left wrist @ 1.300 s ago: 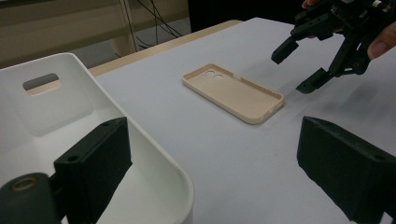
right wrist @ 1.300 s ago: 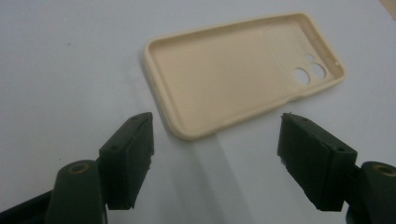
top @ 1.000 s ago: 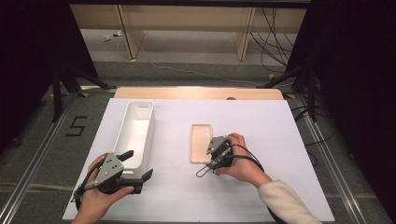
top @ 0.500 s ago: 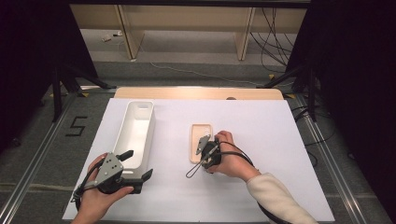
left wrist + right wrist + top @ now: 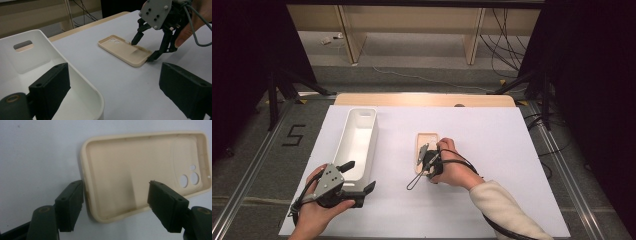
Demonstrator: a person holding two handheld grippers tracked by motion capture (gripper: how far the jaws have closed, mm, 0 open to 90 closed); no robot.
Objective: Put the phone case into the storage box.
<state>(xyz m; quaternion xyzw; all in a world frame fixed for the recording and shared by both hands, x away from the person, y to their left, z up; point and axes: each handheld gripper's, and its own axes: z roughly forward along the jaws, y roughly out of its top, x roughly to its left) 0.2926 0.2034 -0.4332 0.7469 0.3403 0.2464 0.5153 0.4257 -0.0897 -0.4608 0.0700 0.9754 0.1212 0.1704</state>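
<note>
- high view: we see our right gripper (image 5: pixel 423 159) over the near end of the beige phone case (image 5: pixel 426 142) on the white table cover (image 5: pixel 492 150). our left gripper (image 5: pixel 360 176), jaws spread wide, sits at the near end of the white bin (image 5: pixel 357 140).
- left gripper view: our wide left jaws flank the bin's (image 5: pixel 37 75) corner; beyond them the right gripper (image 5: pixel 142 49) straddles the case's (image 5: pixel 125 50) end.
- right gripper view: the jaws stand wide, holding nothing; one sits beside the case's (image 5: pixel 135 170) outer rim, one over its hollow.
</note>
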